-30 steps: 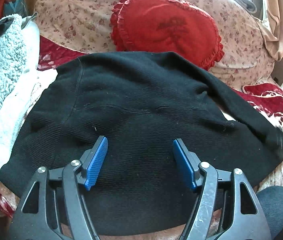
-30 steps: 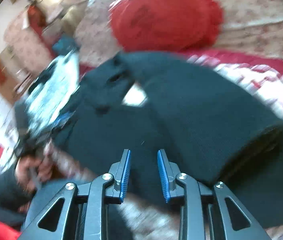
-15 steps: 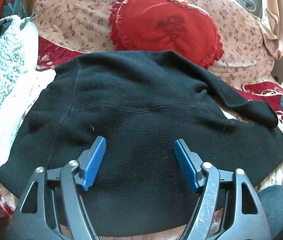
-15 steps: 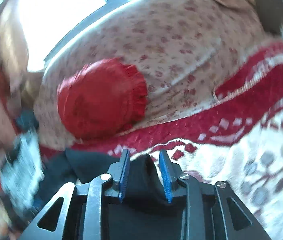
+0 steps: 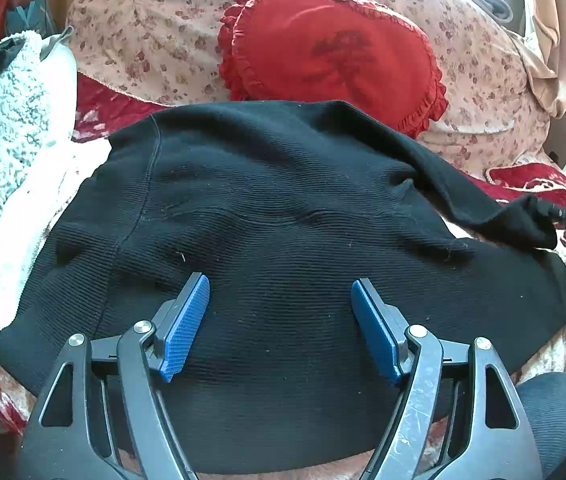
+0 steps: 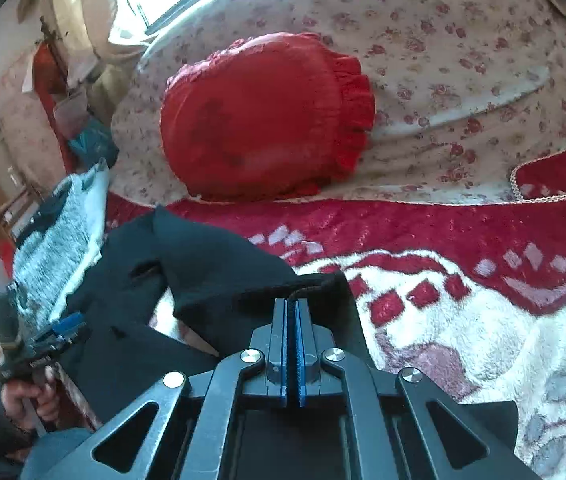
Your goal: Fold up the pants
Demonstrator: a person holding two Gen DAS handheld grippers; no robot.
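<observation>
My right gripper [image 6: 292,312], open a second ago, has closed on the hem of the black pants [image 5: 283,240] and drawn that leg end out sideways, taut.

Black pants [image 5: 283,240], flat on blanket

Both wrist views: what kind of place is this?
Most likely a bedroom in a home. The black pants lie on a bed with a red-and-white fleece blanket, a floral duvet and a frilled red cushion behind them.
</observation>
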